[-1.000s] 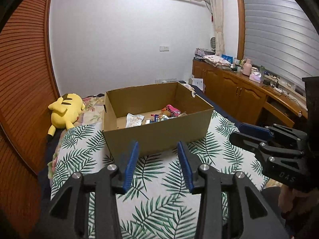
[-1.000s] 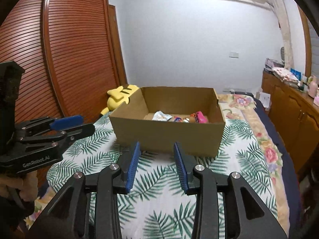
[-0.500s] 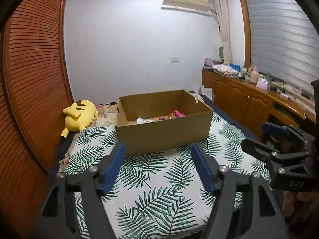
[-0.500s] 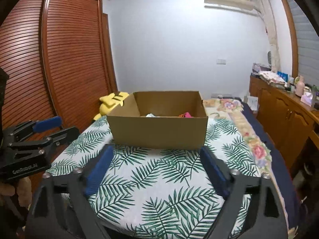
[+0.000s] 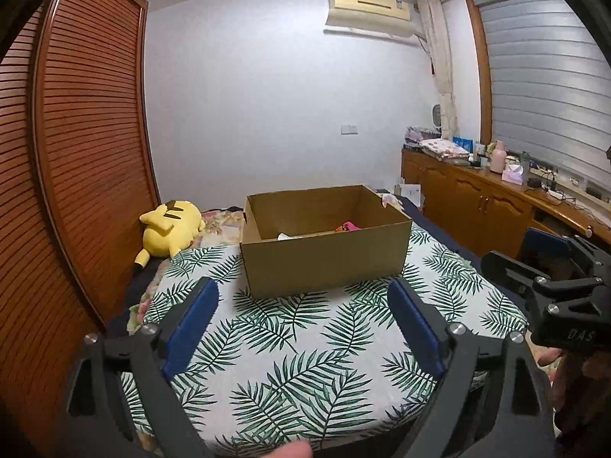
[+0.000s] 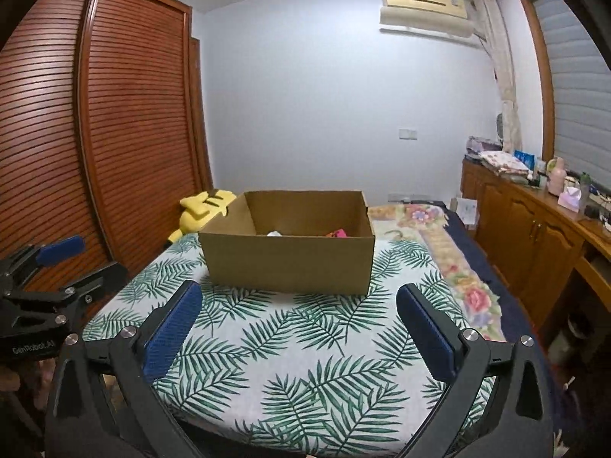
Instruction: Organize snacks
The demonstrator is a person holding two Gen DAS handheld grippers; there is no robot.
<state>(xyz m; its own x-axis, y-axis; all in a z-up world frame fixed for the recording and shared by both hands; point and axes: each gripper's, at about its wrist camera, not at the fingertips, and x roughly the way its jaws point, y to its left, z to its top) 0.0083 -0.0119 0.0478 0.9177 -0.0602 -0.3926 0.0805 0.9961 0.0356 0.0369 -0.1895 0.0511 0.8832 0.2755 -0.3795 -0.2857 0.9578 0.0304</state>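
Snacks (image 5: 345, 227) lie inside the box (image 5: 324, 263) on the leaf-print bed (image 5: 305, 343). Well short of it, the left gripper (image 5: 301, 305) and right gripper (image 6: 298, 303) are opening wide, nothing between their fingers.

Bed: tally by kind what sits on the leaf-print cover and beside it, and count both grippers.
Cardboard box: 1
Yellow plush toy: 1
Snack packets showing over the box's front wall: 2, one white, one pink; any others are hidden
Grippers: 2, left gripper and right gripper, jaws opening, nothing between them
Total: 6
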